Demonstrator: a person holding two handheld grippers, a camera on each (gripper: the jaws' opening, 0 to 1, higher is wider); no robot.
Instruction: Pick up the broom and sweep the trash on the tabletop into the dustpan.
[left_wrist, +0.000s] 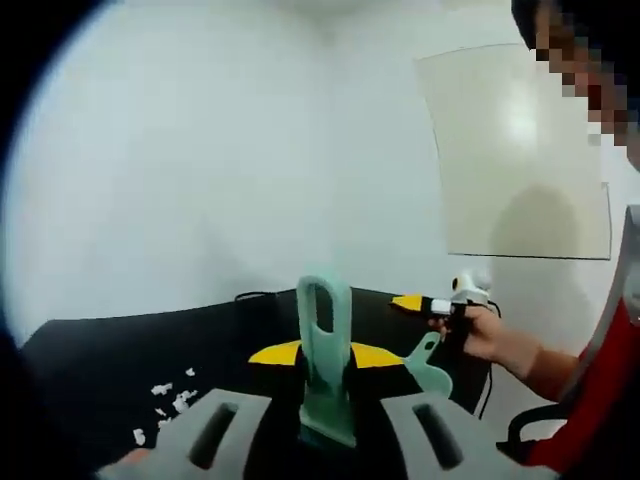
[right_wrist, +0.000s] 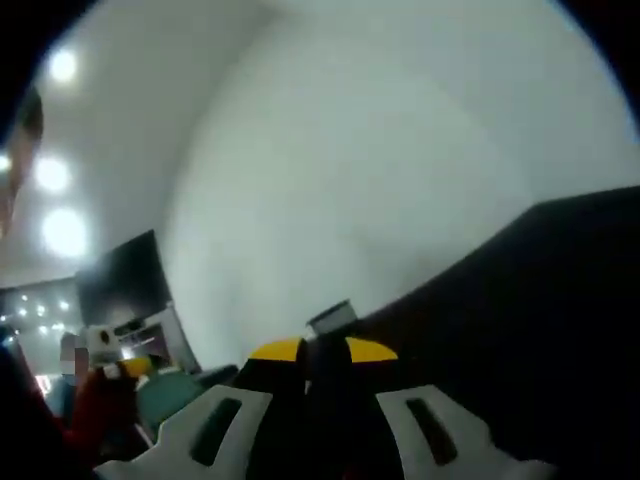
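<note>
Left gripper (left_wrist: 325, 375) clamped on mint dustpan handle (left_wrist: 325, 340); right gripper (right_wrist: 322, 365) closed, contents unclear. Trash bits (left_wrist: 170, 400) lying left of left jaws. Probably positioning stage; next, lowering dustpan beside them.

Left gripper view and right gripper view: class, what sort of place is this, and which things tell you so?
Probably an indoor workroom or lab: a black tabletop against a plain white wall, white scraps of trash on it, and bright ceiling lights.
</note>
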